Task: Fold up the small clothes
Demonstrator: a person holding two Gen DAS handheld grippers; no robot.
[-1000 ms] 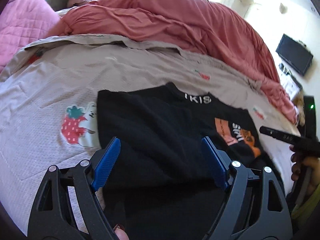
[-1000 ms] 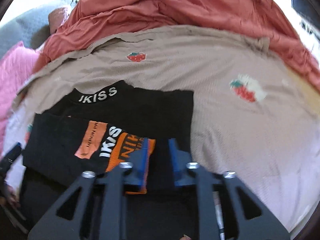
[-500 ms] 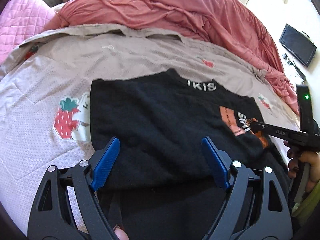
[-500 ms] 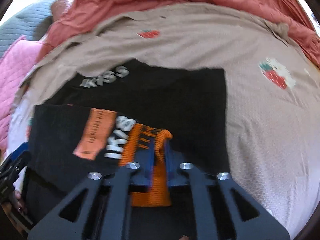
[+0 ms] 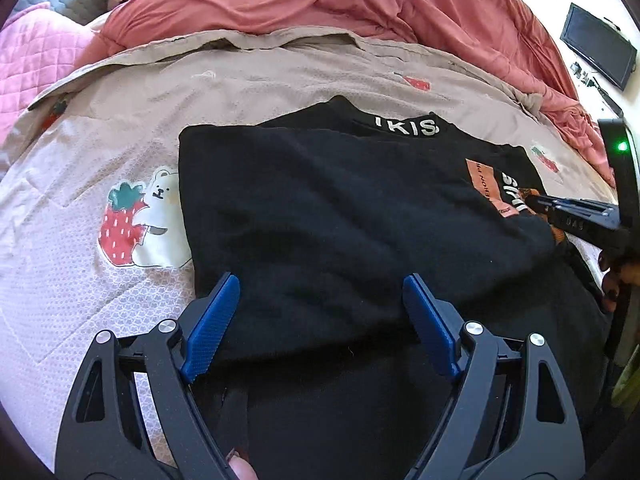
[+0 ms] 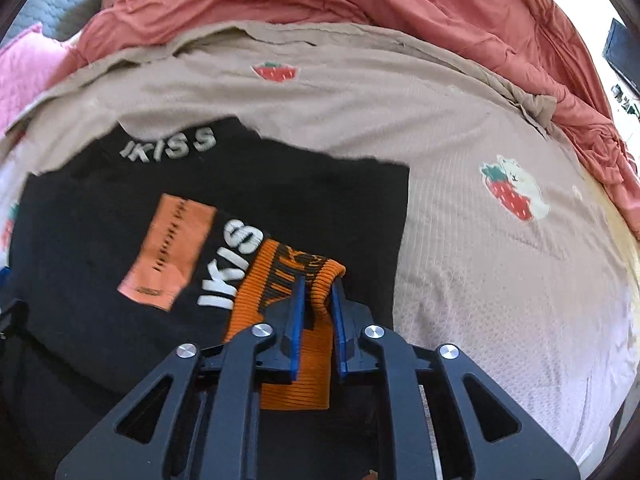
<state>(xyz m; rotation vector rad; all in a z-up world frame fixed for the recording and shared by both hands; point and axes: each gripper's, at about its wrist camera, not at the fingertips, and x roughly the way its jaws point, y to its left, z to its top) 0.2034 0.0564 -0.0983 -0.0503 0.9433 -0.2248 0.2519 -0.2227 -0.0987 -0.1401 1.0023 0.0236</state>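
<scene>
A black sweater (image 5: 340, 208) with white "IKISS" lettering lies partly folded on the bed; its sleeve is laid across the body. My left gripper (image 5: 320, 278) hovers open just above the sweater's near left part, with nothing between its blue pads. My right gripper (image 6: 318, 282) pinches the ribbed orange cuff (image 6: 292, 264) of the sleeve; its jaws are opening slightly while the pads still press the bunched cuff. An orange patch (image 6: 168, 252) sits left of the cuff. In the left wrist view the right gripper (image 5: 534, 202) shows at the sweater's right edge.
The sweater rests on a beige bedsheet (image 5: 280, 72) printed with strawberries and bears. A rumpled red duvet (image 5: 360, 4) is heaped along the far side and a pink quilt (image 5: 36, 56) lies at the far left. A black screen (image 5: 600, 48) stands beyond the bed at right.
My right gripper has closed on the orange cuff, which was lying flat under its open jaws. Both grippers have sunk closer to the sweater. The left one has stayed open.
</scene>
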